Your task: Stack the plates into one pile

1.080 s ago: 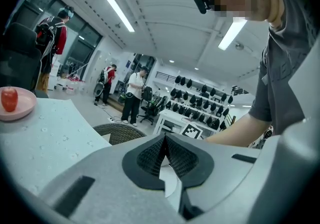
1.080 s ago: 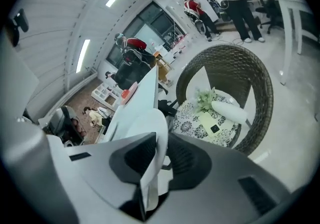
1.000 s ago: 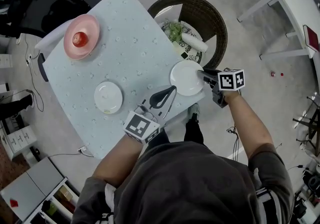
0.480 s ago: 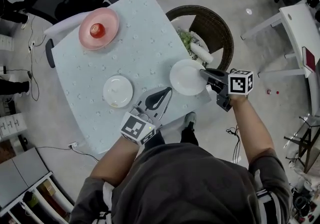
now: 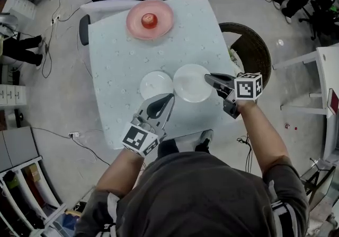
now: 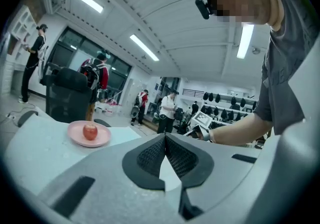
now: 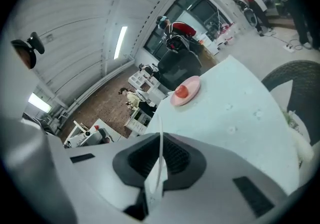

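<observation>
Big plate (image 5: 193, 83) got carried over beside the small plate (image 5: 156, 85), rim pinched in the right gripper's (image 5: 209, 78) just-closed jaws; left gripper (image 5: 168, 98) empty, jaws together.

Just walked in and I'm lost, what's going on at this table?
A person is working two handheld tools. The right tool has just closed its jaws on the rim of a large white plate, holding it beside a smaller white plate on the table. The left tool is shut and empty. A pink plate with an apple sits apart.
</observation>
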`<action>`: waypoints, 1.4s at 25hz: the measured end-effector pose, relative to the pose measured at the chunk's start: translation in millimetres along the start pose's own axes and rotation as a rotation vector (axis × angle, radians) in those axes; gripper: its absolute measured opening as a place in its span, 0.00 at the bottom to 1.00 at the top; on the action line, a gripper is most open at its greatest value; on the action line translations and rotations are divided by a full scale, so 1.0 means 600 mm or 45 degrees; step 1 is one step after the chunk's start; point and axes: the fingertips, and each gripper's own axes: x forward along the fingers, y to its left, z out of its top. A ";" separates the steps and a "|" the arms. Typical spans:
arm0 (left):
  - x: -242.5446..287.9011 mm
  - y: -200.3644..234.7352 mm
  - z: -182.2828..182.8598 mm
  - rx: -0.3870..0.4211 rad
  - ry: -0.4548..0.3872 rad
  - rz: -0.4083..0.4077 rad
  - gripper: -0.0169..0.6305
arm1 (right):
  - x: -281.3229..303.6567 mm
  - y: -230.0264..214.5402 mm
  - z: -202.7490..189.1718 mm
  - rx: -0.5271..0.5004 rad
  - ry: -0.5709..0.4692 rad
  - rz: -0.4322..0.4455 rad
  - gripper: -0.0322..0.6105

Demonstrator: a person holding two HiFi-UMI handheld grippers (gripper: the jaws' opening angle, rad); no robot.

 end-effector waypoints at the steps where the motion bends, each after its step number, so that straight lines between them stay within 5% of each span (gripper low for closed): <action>1: -0.020 0.019 0.002 0.000 -0.006 0.034 0.03 | 0.028 0.010 -0.003 -0.005 0.026 0.013 0.06; 13: -0.194 0.175 -0.014 -0.098 -0.033 0.305 0.03 | 0.270 0.037 -0.071 0.025 0.307 0.039 0.06; 18: -0.216 0.204 -0.036 -0.137 -0.047 0.329 0.03 | 0.304 0.002 -0.095 -0.112 0.350 -0.112 0.09; 24: -0.215 0.214 -0.052 -0.145 -0.031 0.323 0.03 | 0.322 -0.041 -0.112 -0.539 0.416 -0.375 0.28; 35: -0.183 0.194 -0.054 -0.160 0.016 0.280 0.03 | 0.285 -0.033 -0.081 -0.513 0.292 -0.344 0.32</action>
